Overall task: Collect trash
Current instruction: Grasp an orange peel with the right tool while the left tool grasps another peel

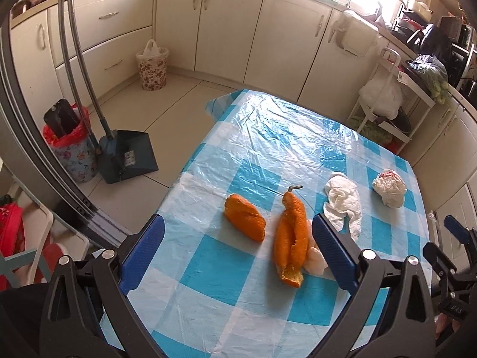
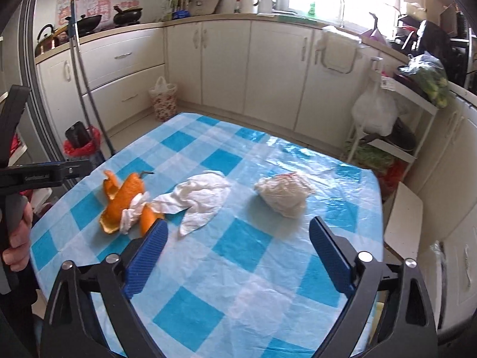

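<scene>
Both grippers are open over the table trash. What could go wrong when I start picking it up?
The long orange peel overlaps a small tissue wad, so the left gripper may pinch both or drop one. The thin white tissue lies flat on the loose plastic tablecloth; the right gripper might snag that film.

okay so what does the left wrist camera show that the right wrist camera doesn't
Only the left wrist view shows the dark blue plastic dustpan on the floor and the separate short orange peel piece. Only the right wrist view shows the black woks on the stove and the person's hand gripping the other tool. Both show the blue-and-white checked table cover, long curled orange peel, flat white tissue and crumpled white plastic bag.
</scene>
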